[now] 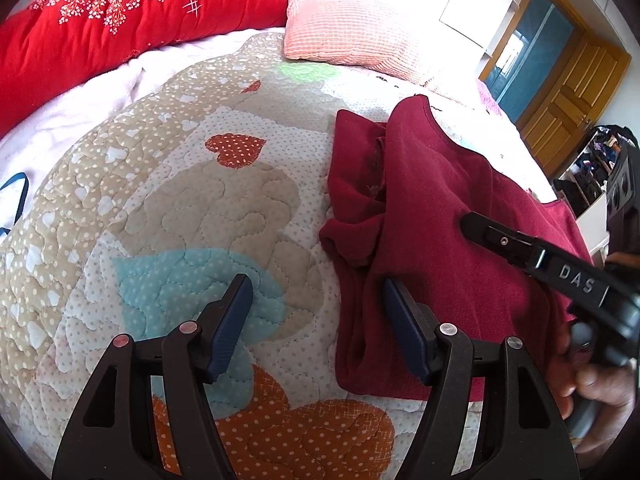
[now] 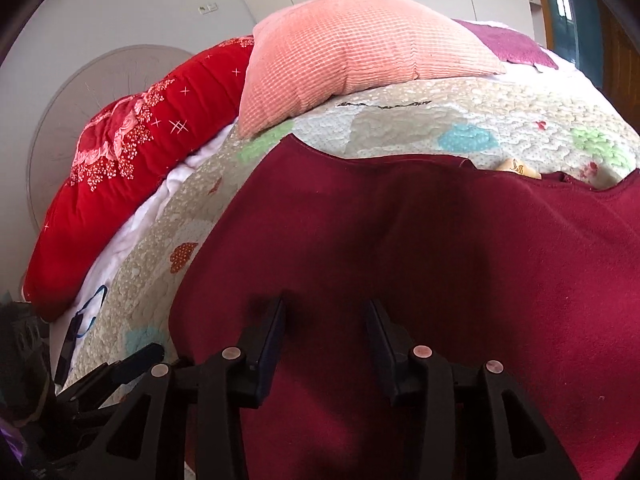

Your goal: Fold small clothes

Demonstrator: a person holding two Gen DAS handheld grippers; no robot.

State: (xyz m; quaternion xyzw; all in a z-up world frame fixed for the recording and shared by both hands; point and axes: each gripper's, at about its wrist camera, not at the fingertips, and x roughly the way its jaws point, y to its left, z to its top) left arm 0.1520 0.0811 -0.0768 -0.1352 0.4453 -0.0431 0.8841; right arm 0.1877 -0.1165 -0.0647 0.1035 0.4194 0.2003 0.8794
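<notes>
Your left gripper (image 1: 316,320) points steeply down at the bed, jaws spread wide with nothing between them. Its left finger hangs over the bare patchwork quilt (image 1: 168,208); its right finger sits at the near left edge of the dark red garment (image 1: 432,216), and you cannot tell from here whether it touches the cloth.

Your right gripper (image 2: 326,340) tilts down over the middle of the same garment (image 2: 400,248), jaws parted about halfway, no fold of cloth caught between the pads. In the left wrist view it comes in from the right, one black finger lying across the red fabric, with your right hand (image 1: 592,384) wrapped around the handle at the frame's near right corner.

The garment lies on the right part of the quilt, partly folded, with a bunched sleeve along its left side and the neckline toward the far side. To its left the quilt is open all the way to the red blanket (image 1: 120,20). The pink pillow (image 2: 352,48) sits beyond the far edge of the garment, apart from it. A wooden door (image 1: 568,92) stands far right.
</notes>
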